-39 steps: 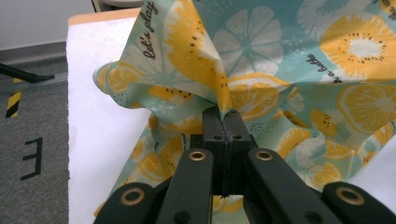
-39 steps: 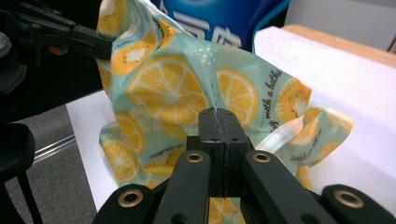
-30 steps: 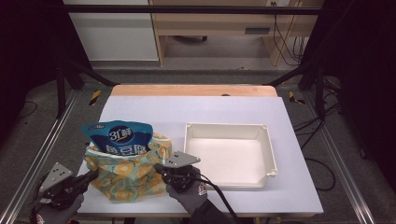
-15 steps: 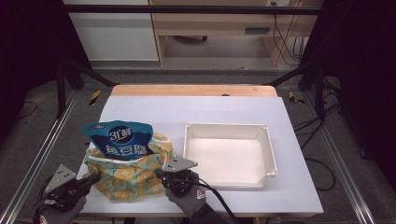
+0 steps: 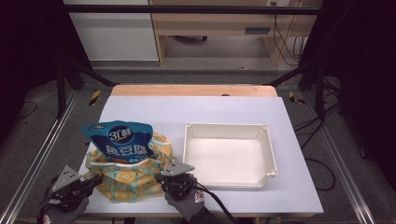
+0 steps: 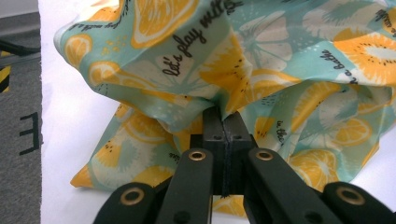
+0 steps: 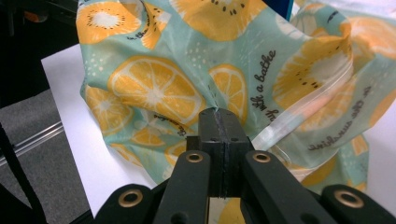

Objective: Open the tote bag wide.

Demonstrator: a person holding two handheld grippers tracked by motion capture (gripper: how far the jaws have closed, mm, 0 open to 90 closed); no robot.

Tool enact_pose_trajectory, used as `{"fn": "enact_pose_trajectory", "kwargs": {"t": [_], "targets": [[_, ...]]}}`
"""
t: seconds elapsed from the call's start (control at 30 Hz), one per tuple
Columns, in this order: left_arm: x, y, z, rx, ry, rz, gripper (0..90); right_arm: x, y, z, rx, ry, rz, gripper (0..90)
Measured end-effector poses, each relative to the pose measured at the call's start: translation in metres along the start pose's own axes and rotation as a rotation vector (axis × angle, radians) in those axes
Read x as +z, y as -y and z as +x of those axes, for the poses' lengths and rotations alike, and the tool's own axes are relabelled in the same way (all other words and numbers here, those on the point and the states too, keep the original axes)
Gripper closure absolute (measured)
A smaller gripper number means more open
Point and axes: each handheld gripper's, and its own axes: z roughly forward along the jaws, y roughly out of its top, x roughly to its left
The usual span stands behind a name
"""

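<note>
Teal fabric bag printed with orange citrus slices (image 5: 133, 175), soft and crumpled, at the near left of the tabletop (image 5: 299, 186), just left of the empty white rectangular plastic bin (image 5: 229, 154). Blue glossy foil snack pouch (image 5: 119, 142) standing upright in the bag's open mouth, upper half protruding. Left tool (image 5: 91, 181) clenched on a fold of cloth at the bag's left edge; right tool (image 5: 166, 179) clenched on a fold at the bag's edge nearest the bin, jaws pressed together with fabric pinched at the tips in both gripper views. Step in hand, judged: peeling the bag down off the pouch. Best done with both pinches kept firm, equal pull outward and downward on the two sides, pouch left upright, cloth not dragged toward the tabletop's near edge. Risk: pouch tipping if one side leads. Legible on bag: "let's play with", "with a bathe". On pouch: large "3" with white Chinese characters, smaller print unreadable.
</note>
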Motion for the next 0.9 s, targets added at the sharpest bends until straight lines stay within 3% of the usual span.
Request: {"fn": "enact_pose_trajectory", "kwargs": {"t": [0.9], "targets": [[0.018, 0.006, -0.004, 0.029, 0.000, 0.100, 89.4, 0.017, 0.025, 0.001, 0.017, 0.023, 0.091, 90.0]]}}
